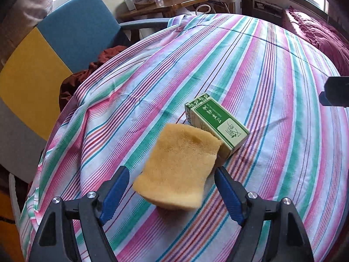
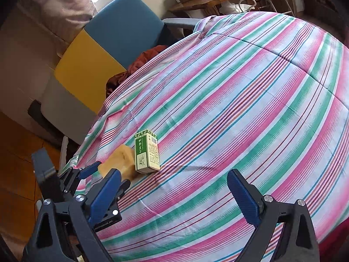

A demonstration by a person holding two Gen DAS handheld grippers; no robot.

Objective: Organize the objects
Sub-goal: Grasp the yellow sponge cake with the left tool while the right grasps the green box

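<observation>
Your left gripper is closest to the cam, w/ its blue pads wide apart. Between them, a bit ahead, is the yellow sponge. No pad is pressing on it, so nothing is held. It looks blurry and tipped up, and a shadow sits under it, so I think it's dropping or just landing on the striped blanket. Can't tell for sure if it is flat down yet.

Far end of the sponge is right up against the green box. The box lies on its side on the blanket. In the right cam, sponge and box sit side by side, touching or close to it. That fits the job: you are putting things together in one spot, so the sponge goes next to the box.

Your right gripper is apart too, w/ nothing in it. It hangs over bare blanket, and the box is ahead of it, up and to the left. The left gripper pokes in at the left of that view, just by the sponge.

Next, I'd guess you pull the left one back w/o bumping the sponge. It's soft and light, so a small knock could flip it.
</observation>
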